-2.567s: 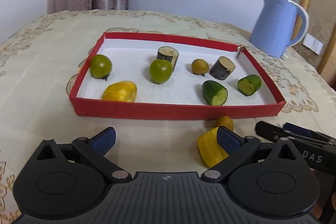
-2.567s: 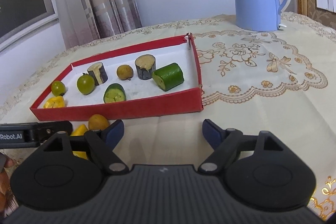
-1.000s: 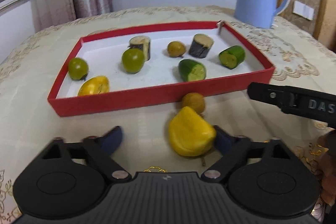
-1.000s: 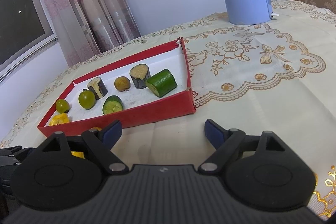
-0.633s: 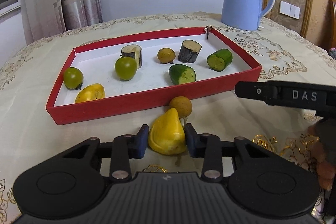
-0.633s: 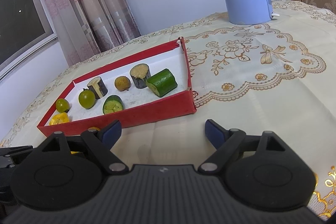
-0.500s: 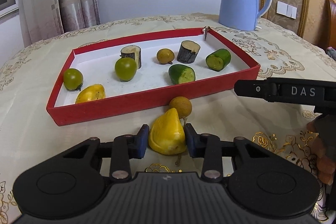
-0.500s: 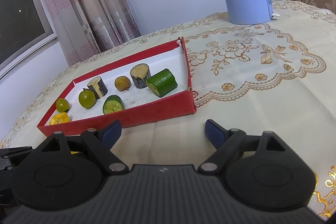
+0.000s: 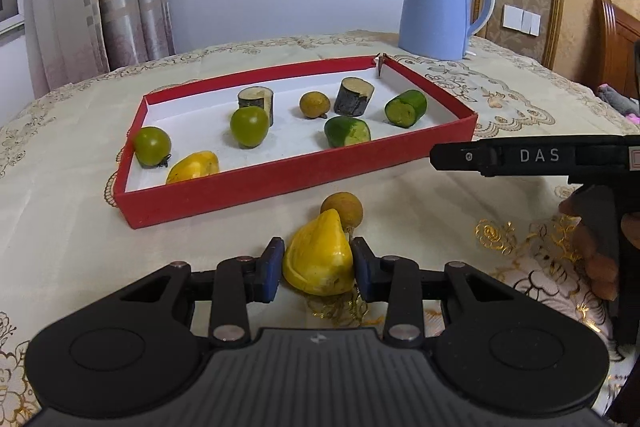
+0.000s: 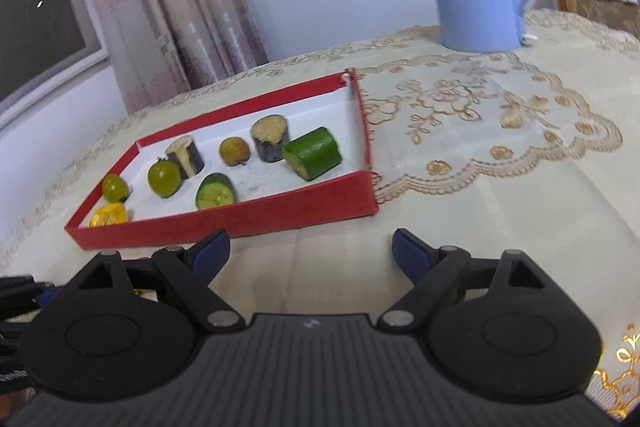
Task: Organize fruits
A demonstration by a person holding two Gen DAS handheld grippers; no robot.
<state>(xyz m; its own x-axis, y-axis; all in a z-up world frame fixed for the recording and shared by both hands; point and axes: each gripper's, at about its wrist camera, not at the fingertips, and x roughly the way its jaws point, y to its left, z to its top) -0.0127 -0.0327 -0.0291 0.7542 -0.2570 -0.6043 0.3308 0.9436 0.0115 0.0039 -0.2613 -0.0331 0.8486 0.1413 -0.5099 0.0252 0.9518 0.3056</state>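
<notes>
My left gripper [image 9: 316, 269] is shut on a yellow fruit piece [image 9: 318, 259] on the tablecloth, in front of the red tray [image 9: 280, 179]. A small brown round fruit [image 9: 342, 209] lies just behind the yellow piece, outside the tray. Inside the tray lie two green tomatoes [image 9: 249, 126], another yellow piece [image 9: 194, 167], two cucumber chunks [image 9: 347, 131], two dark-skinned cut pieces [image 9: 354, 97] and a small brown fruit [image 9: 315, 105]. In the right wrist view my right gripper [image 10: 308, 251] stands open and empty over bare cloth, before the tray's [image 10: 280, 211] near wall.
A blue kettle [image 9: 440, 7] stands behind the tray at the back right. The right tool's black bar [image 9: 532, 155], held by a hand [image 9: 592, 239], reaches in from the right in the left wrist view. Embroidered tablecloth [image 10: 500, 163] covers the table.
My left gripper's jaws closed on the yellow fruit piece, which was lying loose between them a second ago, and the view has shifted a little. The right gripper has stayed put and open.
</notes>
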